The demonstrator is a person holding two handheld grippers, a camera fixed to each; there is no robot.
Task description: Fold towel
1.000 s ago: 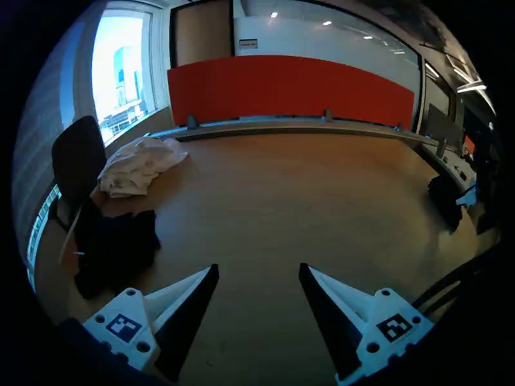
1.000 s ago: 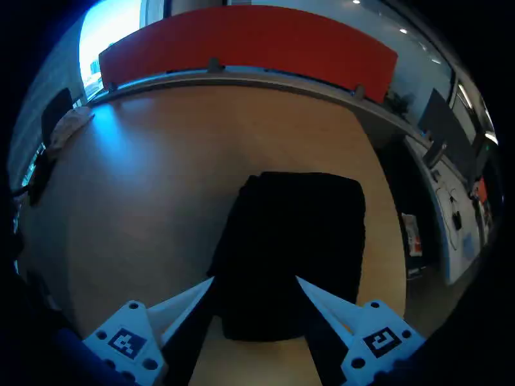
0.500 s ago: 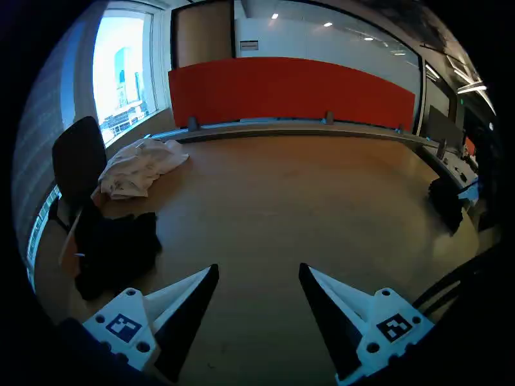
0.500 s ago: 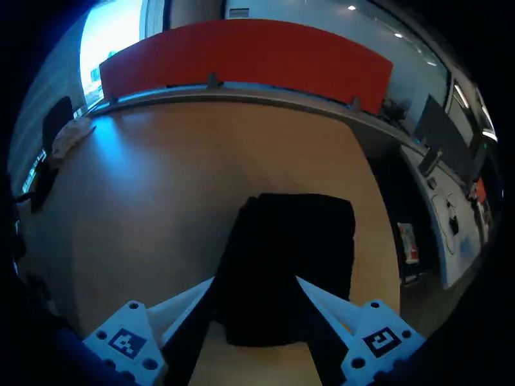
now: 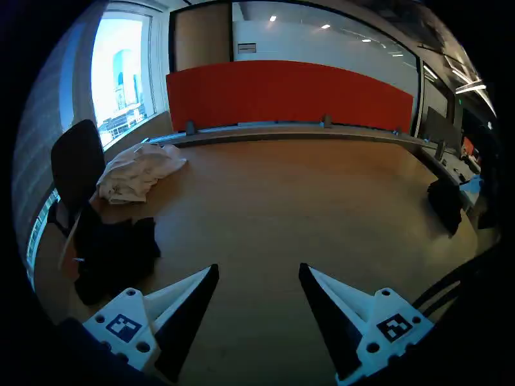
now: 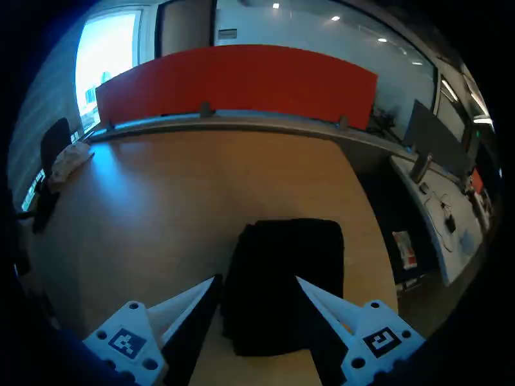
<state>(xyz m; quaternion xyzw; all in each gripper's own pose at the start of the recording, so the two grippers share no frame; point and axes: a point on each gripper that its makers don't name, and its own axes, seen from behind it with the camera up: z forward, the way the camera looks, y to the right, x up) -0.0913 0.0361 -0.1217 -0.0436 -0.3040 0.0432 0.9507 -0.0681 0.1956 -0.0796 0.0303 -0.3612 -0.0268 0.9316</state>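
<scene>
In the left gripper view we see the left gripper [image 5: 257, 267] low over a wooden table [image 5: 290, 186]. Its jaws stand wide apart with nothing between them but bare wood. On the table's left side lies a crumpled white cloth [image 5: 138, 170], and nearer to us a dark heap of cloth [image 5: 116, 251]. A black chair [image 5: 77, 161] stands just beyond that edge, in front of a bright window [image 5: 119, 83]. A red partition [image 5: 290, 93] runs along the far side of the table. At the table's right edge sits a dark bundle [image 5: 445, 202], well apart from the gripper; we cannot tell what it is.

In the right gripper view the right gripper [image 6: 258, 278] is above the black towel [image 6: 283, 270]. The towel lies folded into a neat rectangle on the table [image 6: 161, 206], close to its right edge. The jaws are wide open, with the towel showing in the gap between them. We cannot tell whether either finger touches the fabric. The white cloth [image 6: 71, 161] lies far off at the left edge, near the chair [image 6: 51, 141], and the red partition [image 6: 238, 80] closes the far side.
</scene>
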